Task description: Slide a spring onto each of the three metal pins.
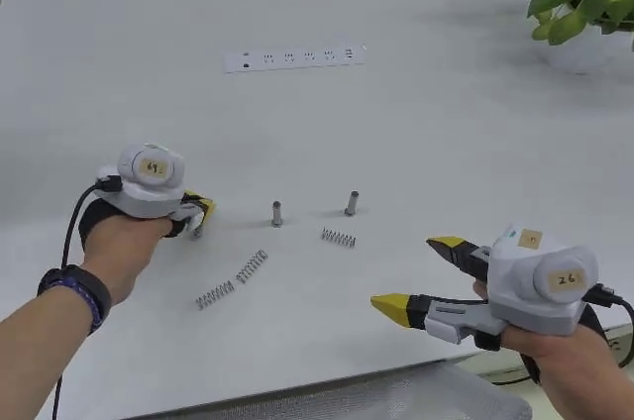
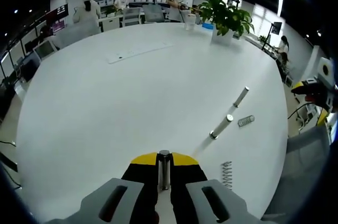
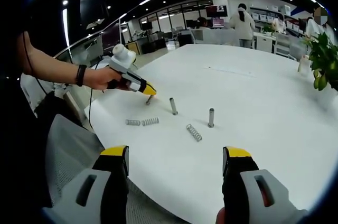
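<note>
Steel pin [image 2: 165, 175] clamped in L gripper [image 2: 165, 157]; R gripper [image 3: 175, 155] apart, empty. Risk: thin spring [image 1: 338, 237] could squirt out when pinched.

The head view looks forward and down from above the near edge of the white worktop [image 1: 416, 113], with the left hand-held gripper [image 1: 203, 212] and the right hand-held gripper [image 1: 416, 273] low in frame. The left gripper view sits low over the worktop, close behind the pin [image 2: 165, 168] gripped in its jaws, facing across toward the far right. The right gripper view hangs higher, back off the near edge, facing left. All three share the two standing pins [image 1: 276, 212] and the loose springs [image 1: 338, 237].
</note>
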`<control>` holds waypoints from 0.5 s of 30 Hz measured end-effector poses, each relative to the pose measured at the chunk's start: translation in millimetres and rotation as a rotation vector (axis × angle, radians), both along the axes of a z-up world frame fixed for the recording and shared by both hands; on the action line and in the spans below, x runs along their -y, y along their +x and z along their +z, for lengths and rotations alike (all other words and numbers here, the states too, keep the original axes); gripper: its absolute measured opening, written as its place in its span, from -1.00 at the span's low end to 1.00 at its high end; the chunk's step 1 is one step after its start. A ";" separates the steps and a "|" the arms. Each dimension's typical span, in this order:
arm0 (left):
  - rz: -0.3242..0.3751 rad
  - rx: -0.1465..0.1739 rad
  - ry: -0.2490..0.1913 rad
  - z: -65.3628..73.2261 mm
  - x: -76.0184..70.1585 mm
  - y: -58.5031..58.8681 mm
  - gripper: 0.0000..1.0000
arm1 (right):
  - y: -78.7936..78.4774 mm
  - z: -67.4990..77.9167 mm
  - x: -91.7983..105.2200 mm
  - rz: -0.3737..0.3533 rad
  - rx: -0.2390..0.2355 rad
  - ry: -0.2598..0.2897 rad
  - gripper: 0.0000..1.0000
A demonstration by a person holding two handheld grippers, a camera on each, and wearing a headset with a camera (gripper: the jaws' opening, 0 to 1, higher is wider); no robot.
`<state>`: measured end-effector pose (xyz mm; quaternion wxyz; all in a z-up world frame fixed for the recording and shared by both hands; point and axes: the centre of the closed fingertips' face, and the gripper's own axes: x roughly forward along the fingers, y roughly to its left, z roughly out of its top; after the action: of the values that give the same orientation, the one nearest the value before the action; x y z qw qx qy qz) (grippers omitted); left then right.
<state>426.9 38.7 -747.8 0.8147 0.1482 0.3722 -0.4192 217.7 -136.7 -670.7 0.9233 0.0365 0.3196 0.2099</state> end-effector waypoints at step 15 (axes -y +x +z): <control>0.010 0.012 -0.003 10.1 -6.4 -3.7 -1.00 | 0.0 -0.3 0.0 0.007 0.005 0.002 0.42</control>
<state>423.2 45.1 -737.7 0.8193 0.1475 0.3673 -0.4147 217.7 -136.7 -671.0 0.9234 0.0357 0.3170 0.2135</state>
